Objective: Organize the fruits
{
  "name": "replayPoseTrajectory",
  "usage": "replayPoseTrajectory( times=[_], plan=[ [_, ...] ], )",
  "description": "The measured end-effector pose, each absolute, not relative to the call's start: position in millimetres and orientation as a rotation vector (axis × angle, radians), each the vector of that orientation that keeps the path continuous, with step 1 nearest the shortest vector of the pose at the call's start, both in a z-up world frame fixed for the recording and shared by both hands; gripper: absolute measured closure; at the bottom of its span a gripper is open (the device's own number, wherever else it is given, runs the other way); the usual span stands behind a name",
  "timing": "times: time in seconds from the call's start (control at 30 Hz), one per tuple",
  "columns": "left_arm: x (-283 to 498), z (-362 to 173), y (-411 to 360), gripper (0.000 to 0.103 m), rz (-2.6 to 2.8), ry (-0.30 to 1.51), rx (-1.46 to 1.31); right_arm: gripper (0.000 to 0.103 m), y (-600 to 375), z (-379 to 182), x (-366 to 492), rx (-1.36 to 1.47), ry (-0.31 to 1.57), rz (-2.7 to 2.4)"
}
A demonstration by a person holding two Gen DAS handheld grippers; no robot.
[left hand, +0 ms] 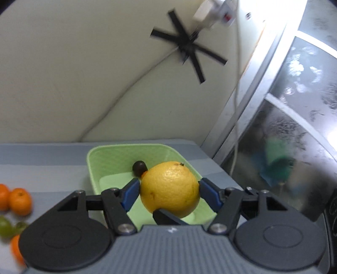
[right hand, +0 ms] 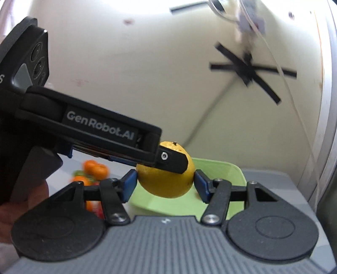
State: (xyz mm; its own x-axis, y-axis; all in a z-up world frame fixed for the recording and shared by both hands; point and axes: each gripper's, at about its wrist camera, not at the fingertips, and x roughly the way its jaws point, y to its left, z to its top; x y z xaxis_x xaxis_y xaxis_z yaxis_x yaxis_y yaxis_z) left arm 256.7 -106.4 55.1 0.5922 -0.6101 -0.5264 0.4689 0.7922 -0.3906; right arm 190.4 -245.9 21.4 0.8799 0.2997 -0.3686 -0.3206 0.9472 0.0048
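Gripping yellow orange [left hand: 170,188] from both sides, left gripper [left hand: 168,190], right gripper [right hand: 165,183], over green basket [left hand: 105,160]

Black tape star [left hand: 187,45] on wall; white plug [left hand: 205,12]; frosted window [left hand: 294,101].

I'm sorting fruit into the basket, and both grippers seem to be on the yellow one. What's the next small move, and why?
Probably lower the yellow fruit straight down into the green basket. Both the left gripper and right gripper pinch it, it hangs above the basket's bare near floor, and the dark fruit sits farther back.
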Motion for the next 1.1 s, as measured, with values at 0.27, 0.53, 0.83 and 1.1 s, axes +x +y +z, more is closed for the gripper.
replayPoseTrajectory(
  times=[0.27, 0.53, 0.83, 1.1],
  plan=[
    [285.1, 24.5, -144.1, 0.04, -0.633, 0.78, -0.195, 0.04, -262.7, -0.9, 215.7, -0.051, 0.462, 0.237],
    [242.1, 61.3, -115.8, 0.038, -0.641, 0.651, -0.171, 0.036, -261.7, 6.1, 194.1, -0.082, 0.396, 0.201],
    [143.5, 92.5, 13.7, 0.037, -0.451, 0.484, -0.176, 0.047, -277.5, 30.2, 126.5, 0.067, 0.323, 0.271],
    [112.8, 39.0, 66.1, 0.04, -0.345, 0.634, -0.246, 0.075, -227.1, 12.4, 107.6, 0.095, 0.421, 0.399]
  ],
)
